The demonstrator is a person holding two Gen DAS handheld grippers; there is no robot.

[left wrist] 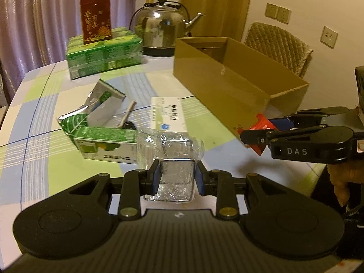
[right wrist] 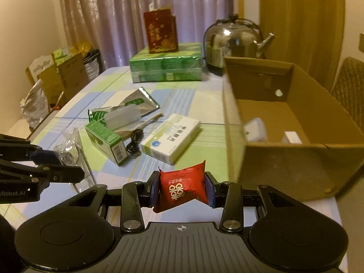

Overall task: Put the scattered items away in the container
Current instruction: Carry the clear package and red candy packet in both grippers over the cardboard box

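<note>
Red candy pkt, white print, pinched in R claw.

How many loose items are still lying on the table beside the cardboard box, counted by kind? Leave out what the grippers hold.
Medicine or tea boxes: 2 (white box, green box)
Foil pouches: 2 (silver, green)
Black cable: 1
Total: 5
</note>
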